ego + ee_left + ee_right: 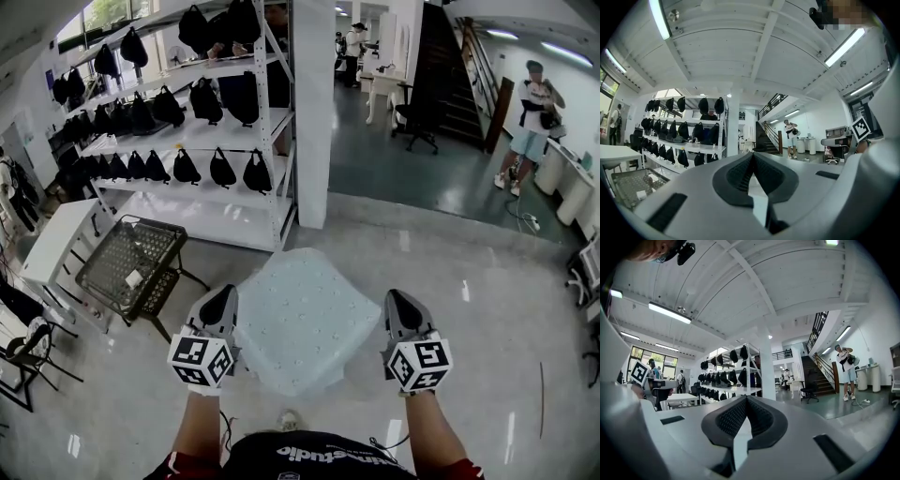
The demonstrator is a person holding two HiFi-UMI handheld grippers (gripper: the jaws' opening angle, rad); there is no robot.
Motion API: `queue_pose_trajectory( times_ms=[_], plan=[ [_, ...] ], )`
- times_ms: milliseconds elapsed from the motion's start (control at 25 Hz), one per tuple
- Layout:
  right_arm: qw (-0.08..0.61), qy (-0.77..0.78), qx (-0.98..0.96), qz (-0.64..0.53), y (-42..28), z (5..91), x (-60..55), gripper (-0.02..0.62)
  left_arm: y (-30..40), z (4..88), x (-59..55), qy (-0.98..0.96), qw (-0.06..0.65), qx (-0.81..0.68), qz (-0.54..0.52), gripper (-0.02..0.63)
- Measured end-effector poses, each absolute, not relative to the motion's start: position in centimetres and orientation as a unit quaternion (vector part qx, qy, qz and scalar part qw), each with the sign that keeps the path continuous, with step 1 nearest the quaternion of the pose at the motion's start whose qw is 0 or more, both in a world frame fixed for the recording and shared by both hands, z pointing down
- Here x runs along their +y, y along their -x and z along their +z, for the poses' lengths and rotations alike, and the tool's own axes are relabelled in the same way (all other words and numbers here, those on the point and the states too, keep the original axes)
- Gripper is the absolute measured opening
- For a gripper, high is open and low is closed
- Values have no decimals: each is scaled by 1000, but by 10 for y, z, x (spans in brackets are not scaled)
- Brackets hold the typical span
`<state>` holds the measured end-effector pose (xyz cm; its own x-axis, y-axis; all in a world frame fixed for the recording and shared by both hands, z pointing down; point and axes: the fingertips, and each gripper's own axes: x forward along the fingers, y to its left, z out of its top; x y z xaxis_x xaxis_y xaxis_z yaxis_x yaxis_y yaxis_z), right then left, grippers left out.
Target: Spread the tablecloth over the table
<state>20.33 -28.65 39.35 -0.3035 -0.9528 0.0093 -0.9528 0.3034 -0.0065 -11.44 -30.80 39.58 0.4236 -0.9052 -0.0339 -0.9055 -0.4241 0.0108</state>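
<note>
A pale blue-white tablecloth [305, 319] hangs stretched between my two grippers in the head view, its far part billowing away from me above the floor. My left gripper [223, 300] pinches the cloth's left edge, and my right gripper [399, 300] pinches the right edge. In the left gripper view the jaws of the left gripper [752, 157] are closed, with a pale strip of tablecloth [758, 206] caught between the pads. The right gripper view shows the same: the right gripper [746, 400] is shut on a thin fold of tablecloth [740, 446]. No table shows under the cloth.
A black wire-mesh stand [131, 262] sits to the left of the cloth. Behind it are a white shelf rack [187, 141] of black bags and a white pillar [312, 112]. A white table [56, 246] stands far left. A person [532, 122] stands far right.
</note>
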Motion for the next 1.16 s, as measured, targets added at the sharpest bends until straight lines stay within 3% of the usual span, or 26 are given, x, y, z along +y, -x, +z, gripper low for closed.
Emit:
queue_pose_trajectory(
  times_ms=[1160],
  plan=[
    [9,-595,-803,-8,-209,390,-287,25,118,392,-305,838,23,545,7,17]
  ],
)
